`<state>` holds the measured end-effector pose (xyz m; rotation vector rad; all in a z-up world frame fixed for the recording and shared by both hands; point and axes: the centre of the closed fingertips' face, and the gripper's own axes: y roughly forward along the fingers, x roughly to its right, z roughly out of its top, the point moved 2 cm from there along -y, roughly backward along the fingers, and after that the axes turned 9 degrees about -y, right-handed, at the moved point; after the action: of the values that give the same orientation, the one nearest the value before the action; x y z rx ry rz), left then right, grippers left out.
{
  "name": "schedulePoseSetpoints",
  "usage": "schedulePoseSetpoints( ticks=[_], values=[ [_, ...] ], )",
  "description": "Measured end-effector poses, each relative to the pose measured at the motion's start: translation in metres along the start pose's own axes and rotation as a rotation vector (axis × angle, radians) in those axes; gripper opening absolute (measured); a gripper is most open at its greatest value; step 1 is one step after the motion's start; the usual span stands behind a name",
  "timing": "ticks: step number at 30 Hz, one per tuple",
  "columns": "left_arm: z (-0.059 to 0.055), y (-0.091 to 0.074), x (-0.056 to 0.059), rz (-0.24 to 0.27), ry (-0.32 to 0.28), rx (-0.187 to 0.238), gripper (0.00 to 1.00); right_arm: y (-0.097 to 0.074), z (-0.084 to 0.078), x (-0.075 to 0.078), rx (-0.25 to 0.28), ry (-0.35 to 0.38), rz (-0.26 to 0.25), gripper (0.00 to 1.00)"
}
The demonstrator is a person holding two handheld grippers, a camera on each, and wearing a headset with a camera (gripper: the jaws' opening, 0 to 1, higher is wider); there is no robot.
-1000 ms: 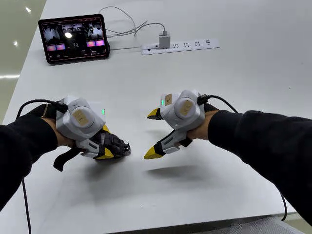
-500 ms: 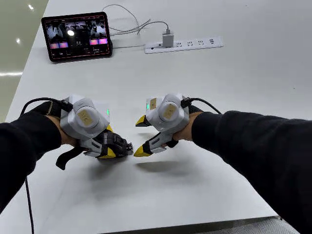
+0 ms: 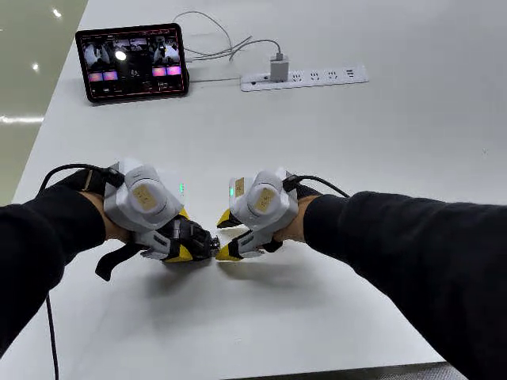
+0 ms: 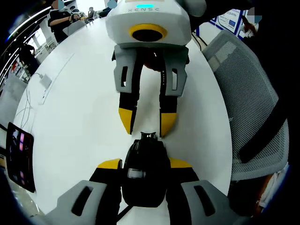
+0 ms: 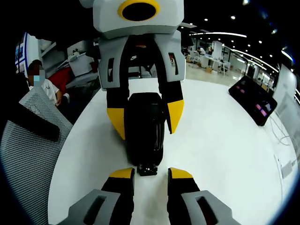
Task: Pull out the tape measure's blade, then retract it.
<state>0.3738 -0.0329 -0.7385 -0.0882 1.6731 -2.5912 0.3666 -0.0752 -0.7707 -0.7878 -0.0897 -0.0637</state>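
The left gripper clamps the black tape measure above the white table. The right gripper, jaws slightly parted, brackets its blade tip. A tablet and power strip (charger plugged in) lie well apart.

**A:** The tape measure casing looks like matt black plastic to me, maybe rubbery, can't tell. The left gripper and right gripper are smooth pale grey plastic with yellow tips.

**B:** Yep. The table is smooth white with a soft sheen. The tablet at 11 o'clock in the head view has a glossy screen, and the chair at 3 o'clock in the left gripper view is grey mesh.
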Motion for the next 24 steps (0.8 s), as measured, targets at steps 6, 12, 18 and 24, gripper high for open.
schedulePoseSetpoints(
  ticks=[6,12,18,24],
  values=[
    [-0.0003,0.0002,0.0002,-0.002,0.0,0.004,0.3,0.0037,-0.0009,0.0001,-0.01,-0.018,0.004,0.18],
    [-0.0008,0.001,-0.0002,-0.002,-0.002,0.007,0.3,0.0087,-0.0009,-0.003,-0.022,-0.042,0.021,0.15],
    [-0.0002,0.0012,0.0006,0.0,-0.002,0.012,0.3,0.0082,0.0008,-0.0066,-0.027,-0.022,0.027,0.11],
    [-0.0002,0.0013,0.0007,-0.001,0.002,0.019,0.3,0.0077,0.0003,-0.0079,-0.047,-0.045,0.027,0.1]
  ],
)
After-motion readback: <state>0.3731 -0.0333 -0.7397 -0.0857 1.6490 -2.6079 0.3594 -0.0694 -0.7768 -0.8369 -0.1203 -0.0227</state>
